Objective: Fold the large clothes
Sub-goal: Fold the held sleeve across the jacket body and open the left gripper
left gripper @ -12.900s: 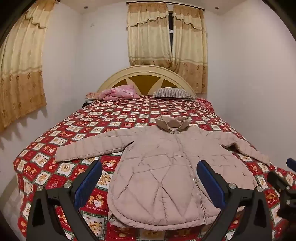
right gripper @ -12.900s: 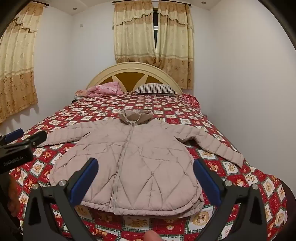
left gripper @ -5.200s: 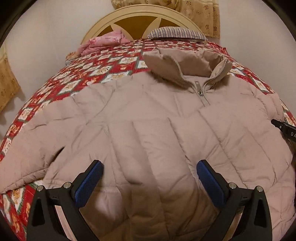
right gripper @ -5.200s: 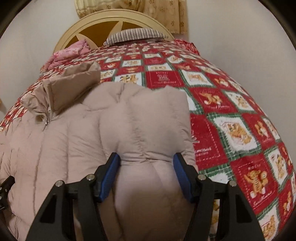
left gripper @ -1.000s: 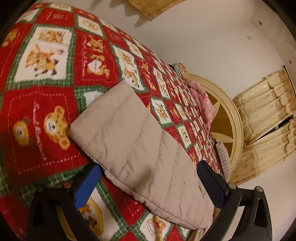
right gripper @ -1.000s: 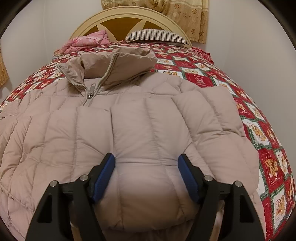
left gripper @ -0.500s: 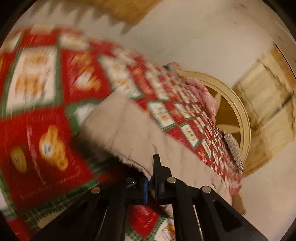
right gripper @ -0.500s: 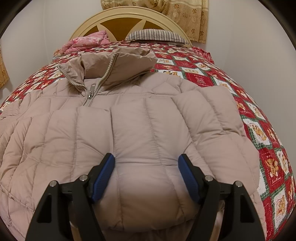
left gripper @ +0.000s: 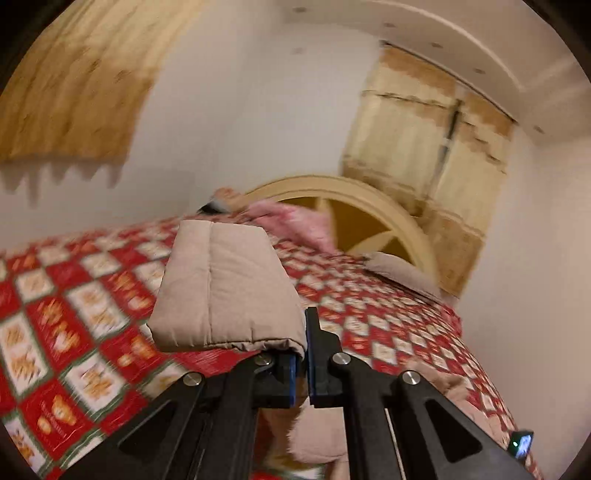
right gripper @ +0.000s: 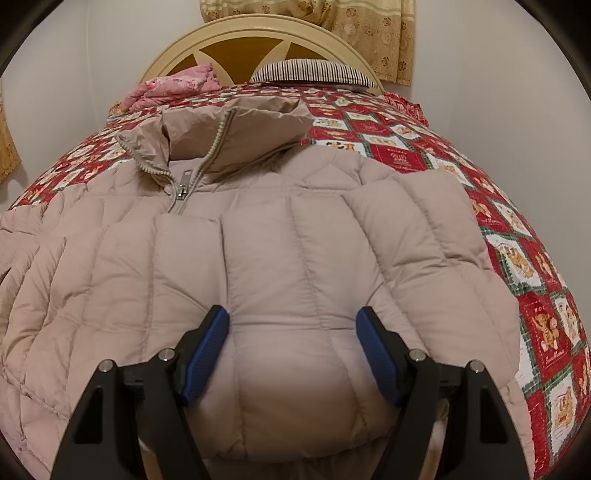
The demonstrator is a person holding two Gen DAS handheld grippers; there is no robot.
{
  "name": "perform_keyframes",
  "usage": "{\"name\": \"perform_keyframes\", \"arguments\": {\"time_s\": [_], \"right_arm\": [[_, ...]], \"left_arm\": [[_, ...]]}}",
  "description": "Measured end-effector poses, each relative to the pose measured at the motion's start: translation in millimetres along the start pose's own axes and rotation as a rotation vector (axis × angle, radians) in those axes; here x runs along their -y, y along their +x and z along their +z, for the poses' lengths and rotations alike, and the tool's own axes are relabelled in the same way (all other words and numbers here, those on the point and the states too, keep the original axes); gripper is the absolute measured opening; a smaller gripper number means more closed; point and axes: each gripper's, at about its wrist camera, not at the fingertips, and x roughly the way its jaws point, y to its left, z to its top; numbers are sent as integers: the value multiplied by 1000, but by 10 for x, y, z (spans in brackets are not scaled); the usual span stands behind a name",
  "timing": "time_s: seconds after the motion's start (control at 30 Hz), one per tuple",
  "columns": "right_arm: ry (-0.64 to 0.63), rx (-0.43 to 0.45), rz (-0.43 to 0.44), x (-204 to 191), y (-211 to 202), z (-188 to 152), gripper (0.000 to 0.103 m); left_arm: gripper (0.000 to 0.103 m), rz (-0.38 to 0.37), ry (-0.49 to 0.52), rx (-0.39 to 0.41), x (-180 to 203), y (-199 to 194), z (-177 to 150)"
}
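Currently the left gripper (left gripper: pixel 303 363) clamps the jacket (right gripper: pixel 295 258) cuff; right gripper (right gripper: pixel 293 350) fingers straddle the sleeve at 6 o'clock, pressing in. Soft, puffy, light: grip seams.

Bed (right gripper: pixel 413 122) is covered by a red, green and white patchwork bedspread (right gripper: pixel 535 280) printed with bear panels. A beige quilted jacket (right gripper: pixel 277 266) is spread front-up directly on the bedspread, collar toward the cream arched headboard (right gripper: pixel 258 33), zip partly closed. A striped pillow (right gripper: pixel 310 72) is laid against the headboard, right of its centre. A crumpled pink blanket (right gripper: pixel 173 86) is piled just left of the pillow, also at the headboard. Bedspread is left bare to the right of the jacket.
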Motion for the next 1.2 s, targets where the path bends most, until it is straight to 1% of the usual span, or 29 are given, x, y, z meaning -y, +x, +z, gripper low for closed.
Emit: {"name": "perform_keyframes", "arguments": {"time_s": [0.1,0.2,0.3,0.37,0.4,0.5,0.63,0.77,0.83,0.93,0.97,1.0,1.07,1.1,1.13,1.17,1.2], "right_arm": [[3,1,5,16,-3,-2,77],[3,-1,8,20,-1,-2,77],[8,1,13,27,-1,-2,77],[23,6,31,50,-8,-4,78],[31,11,42,66,-15,-6,79],[58,25,83,114,-40,-14,86],[76,29,107,138,-40,-17,86],[99,33,134,190,-40,-11,87],[104,33,142,200,-34,-8,88],[108,31,147,210,-30,-13,88],[110,30,149,212,-33,-17,88],[112,30,152,216,-33,-16,88],[117,30,159,227,-34,-19,88],[119,30,161,230,-35,-21,88],[120,30,162,231,-36,-20,88],[121,30,162,229,-38,-20,88],[121,30,163,226,-40,-20,88]], "left_arm": [[3,-79,74,2,446,11,26],[3,-151,145,1,846,31,-27],[3,-233,210,-12,1277,78,-173],[3,-265,236,-35,1475,153,-290],[3,-279,257,-54,1610,225,-399],[3,-302,293,-124,1922,435,-724],[3,-330,326,-226,2261,690,-1203],[3,-343,387,-308,2605,822,-1623],[4,-325,424,-344,2769,820,-1725],[5,-308,460,-399,2901,805,-1791],[5,-298,472,-400,2952,780,-1787],[6,-301,481,-387,2980,736,-1755],[10,-316,503,-348,3039,649,-1745],[22,-328,519,-316,3062,564,-1695],[52,-337,526,-293,3060,495,-1662],[73,-341,530,-268,3049,435,-1617],[102,-330,529,-217,3004,365,-1545]]}}
